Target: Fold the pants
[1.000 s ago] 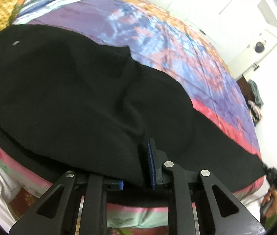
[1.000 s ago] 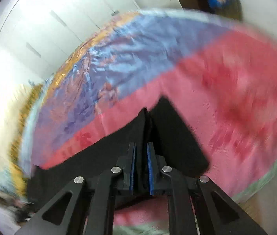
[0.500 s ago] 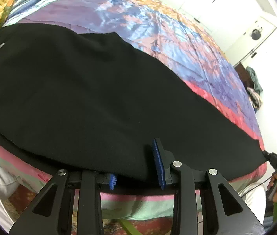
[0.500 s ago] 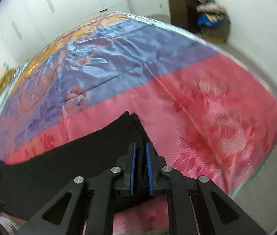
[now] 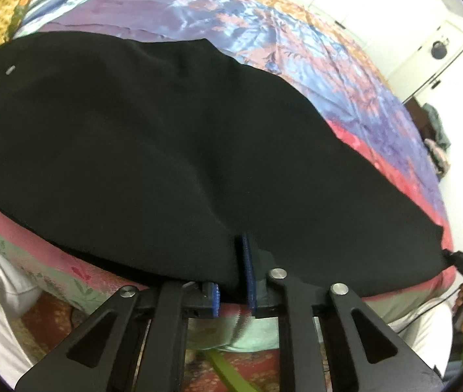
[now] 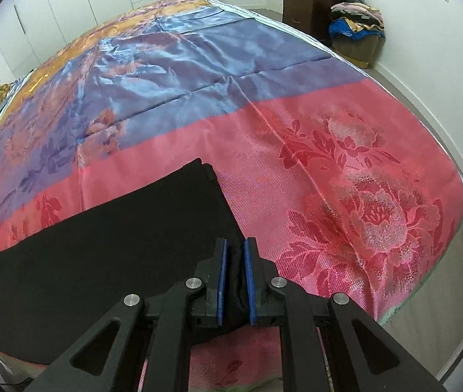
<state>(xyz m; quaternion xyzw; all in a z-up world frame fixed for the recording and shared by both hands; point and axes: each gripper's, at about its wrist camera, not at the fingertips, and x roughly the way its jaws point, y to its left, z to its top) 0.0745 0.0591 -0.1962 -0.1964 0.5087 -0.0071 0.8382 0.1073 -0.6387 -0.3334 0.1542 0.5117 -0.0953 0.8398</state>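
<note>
Left wrist view: black pants (image 5: 166, 137) lie flat along the near edge of the bed (image 5: 296, 32), soft and limp; left hand-held gripper (image 5: 233, 281) is closing on the near hem, its left pad buried under cloth. Right wrist view: right hand-held gripper (image 6: 236, 281) is clamped on bunched leg-end fabric, a sound hold; the layers underneath are hidden.

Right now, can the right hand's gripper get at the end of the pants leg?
Yes, it looks so. The right gripper already has the near corner of the black pants leg end pinched between its fingers, and only the bedspread lies around it, so nothing blocks the way.
</note>
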